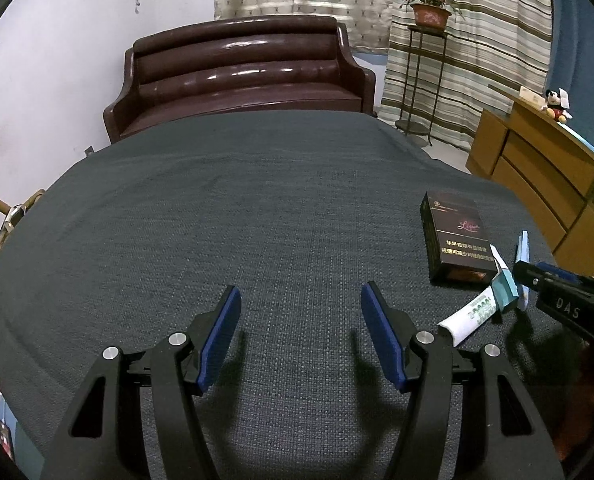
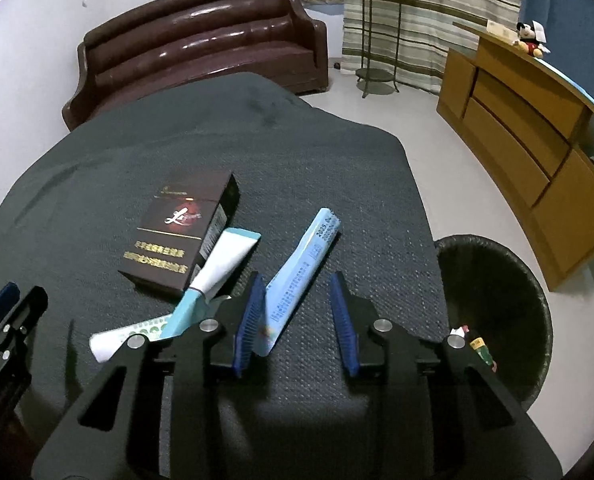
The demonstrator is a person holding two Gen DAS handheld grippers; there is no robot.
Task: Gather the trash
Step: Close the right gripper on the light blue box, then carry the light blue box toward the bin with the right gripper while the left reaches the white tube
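Note:
My right gripper (image 2: pixel 297 278) points down at the dark cloth table (image 2: pixel 97 160) with its jaws around a slim light-blue packet (image 2: pixel 305 264). The packet leans on the left pad (image 2: pixel 251 320); a gap shows between it and the right pad (image 2: pixel 343 324). Just left lie a bent white and teal tube (image 2: pixel 221 260) and a dark cigarette box (image 2: pixel 179 236). In the left wrist view the box (image 1: pixel 455 240), tube (image 1: pixel 469 316) and packet (image 1: pixel 523 252) sit at the far right. My left gripper (image 1: pixel 301 288) hangs open over bare cloth, holding nothing.
A black mesh bin (image 2: pixel 493 280) with some trash inside stands on the floor right of the table. A brown leather sofa (image 1: pixel 241 76) sits beyond the far edge. A wooden cabinet (image 2: pixel 529 128) and a plant stand (image 1: pixel 421 80) are at the right.

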